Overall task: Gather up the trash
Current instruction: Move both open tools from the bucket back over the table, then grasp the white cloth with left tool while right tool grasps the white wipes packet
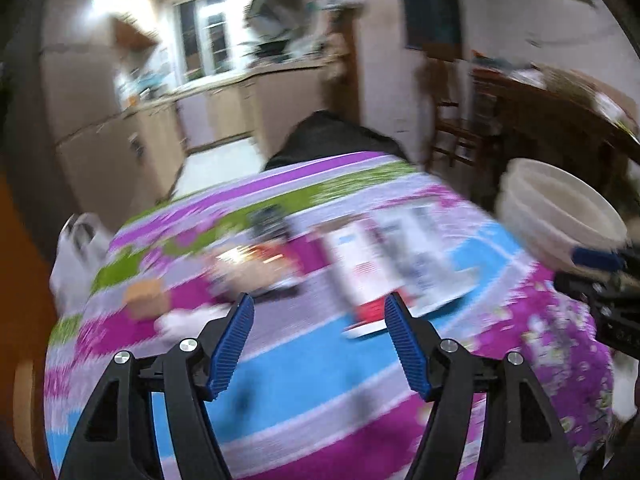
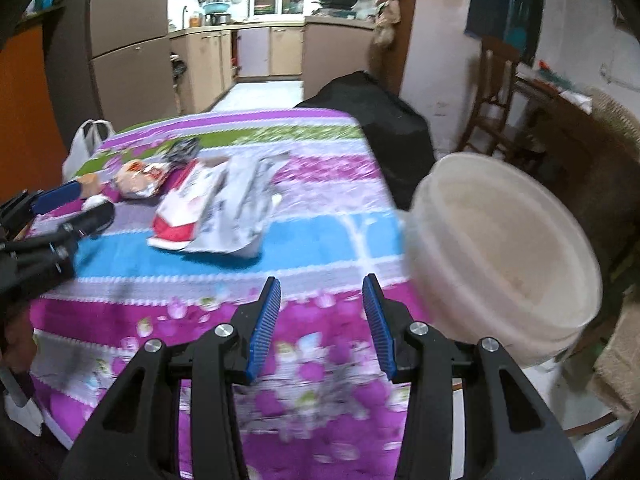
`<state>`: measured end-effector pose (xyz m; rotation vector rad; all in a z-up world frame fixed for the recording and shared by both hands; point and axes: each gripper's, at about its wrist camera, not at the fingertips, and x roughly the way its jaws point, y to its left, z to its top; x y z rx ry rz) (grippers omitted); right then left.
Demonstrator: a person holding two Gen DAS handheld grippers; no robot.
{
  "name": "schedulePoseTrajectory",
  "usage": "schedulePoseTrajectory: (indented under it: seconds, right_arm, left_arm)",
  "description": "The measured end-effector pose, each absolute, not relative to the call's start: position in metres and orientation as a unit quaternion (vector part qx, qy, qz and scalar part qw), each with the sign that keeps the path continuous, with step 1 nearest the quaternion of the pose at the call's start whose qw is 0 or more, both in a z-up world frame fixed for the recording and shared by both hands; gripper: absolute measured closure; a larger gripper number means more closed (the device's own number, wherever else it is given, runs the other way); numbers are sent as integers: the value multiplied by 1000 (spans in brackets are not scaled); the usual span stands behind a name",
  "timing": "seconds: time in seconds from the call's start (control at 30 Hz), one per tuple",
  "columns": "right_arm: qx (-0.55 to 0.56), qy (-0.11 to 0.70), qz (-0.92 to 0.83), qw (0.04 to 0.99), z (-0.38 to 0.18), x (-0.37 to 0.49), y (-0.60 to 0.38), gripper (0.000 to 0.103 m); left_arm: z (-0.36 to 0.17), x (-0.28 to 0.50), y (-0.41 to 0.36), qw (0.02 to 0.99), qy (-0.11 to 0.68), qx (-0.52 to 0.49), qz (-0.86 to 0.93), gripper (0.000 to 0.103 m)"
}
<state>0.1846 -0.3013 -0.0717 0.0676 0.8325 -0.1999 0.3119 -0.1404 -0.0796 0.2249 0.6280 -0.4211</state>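
Trash lies on the striped purple and blue tablecloth (image 2: 320,208): a white and red paper package (image 2: 208,208) (image 1: 400,264), an orange snack bag (image 2: 140,178), a dark crumpled wrapper (image 2: 184,150) and a small white wad (image 2: 94,201). My left gripper (image 1: 319,298) hovers open over the cloth just short of the package, nothing between its fingers; it shows blurred at the left edge of the right wrist view. My right gripper (image 2: 322,280) is open and empty over the table's near right part. A white plastic bucket (image 2: 504,256) (image 1: 560,216) stands close on its right.
A white plastic bag (image 2: 86,140) hangs at the table's far left corner. A black covered bulk (image 2: 384,120) sits behind the table. A wooden chair (image 2: 492,96) and a cluttered dark table (image 2: 560,120) are to the right. Kitchen cabinets lie beyond.
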Motion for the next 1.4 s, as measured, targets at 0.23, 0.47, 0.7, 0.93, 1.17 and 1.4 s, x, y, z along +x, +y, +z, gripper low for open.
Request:
schedulePoseTrajectory:
  seconds: [0.23, 0.47, 0.7, 0.93, 1.17, 1.4]
  right_arm:
    - [81, 402, -41, 911, -88, 190, -278, 62]
    - [134, 373, -17, 918, -83, 222, -272, 49]
    - [169, 393, -35, 903, -96, 274, -285, 49]
    - [202, 419, -35, 885, -117, 293, -297, 49]
    - [210, 415, -46, 884, -121, 292, -303, 37]
    - [189, 412, -36, 891, -122, 293, -302, 50]
  left_arm:
    - [-96, 338, -43, 927, 356, 38, -113, 34]
    - [-108, 343, -17, 920, 380, 13, -91, 34]
    - [-103, 346, -21, 922, 376, 1, -90, 34]
    - [-107, 350, -17, 919, 386, -10, -86, 33]
    - [-104, 354, -30, 916, 390, -15, -95, 33]
    - [-97, 368, -39, 905, 406, -78, -105, 26]
